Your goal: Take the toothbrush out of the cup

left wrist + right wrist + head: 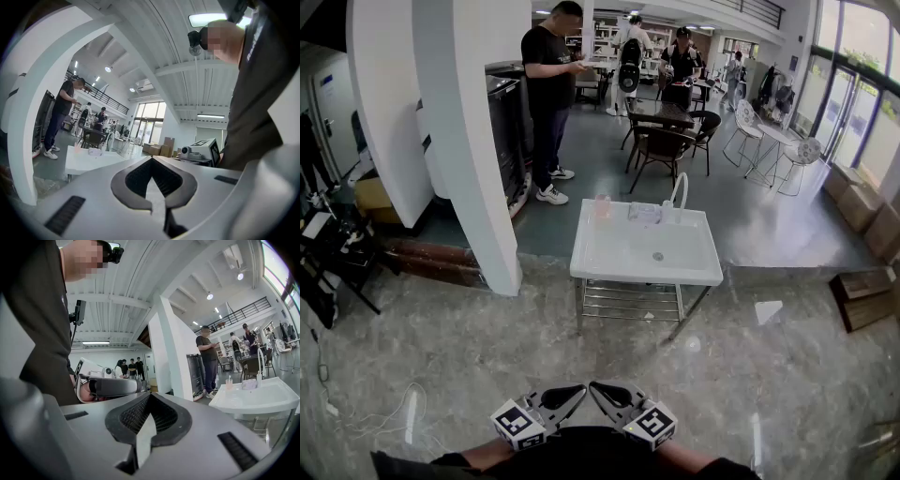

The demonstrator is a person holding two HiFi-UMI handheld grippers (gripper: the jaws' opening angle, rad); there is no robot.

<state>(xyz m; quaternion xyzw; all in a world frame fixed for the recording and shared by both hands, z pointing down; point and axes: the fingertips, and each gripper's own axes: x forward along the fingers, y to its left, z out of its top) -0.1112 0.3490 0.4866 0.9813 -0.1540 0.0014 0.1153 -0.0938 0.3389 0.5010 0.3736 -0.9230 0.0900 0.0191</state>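
A white sink table point(623, 255) stands a few steps ahead on the grey floor. At its back edge is a small pinkish cup point(602, 206), also seen as a cup point(229, 382) with a thin stick rising from it; the toothbrush is too small to make out. The cup point(77, 147) is tiny in the left gripper view. Both grippers are held low against the person's body, far from the table, tips pointing toward each other. My left gripper point(580, 388) is shut and empty. My right gripper point(593, 386) is shut and empty too.
A white faucet point(680, 190) rises at the sink's back right. A thick white pillar point(469, 141) stands left of the table. A person in black point(548, 94) stands beyond it, near dark chairs point(661, 150). Cardboard boxes point(862, 202) lie at the right, cables point(384, 417) at the left.
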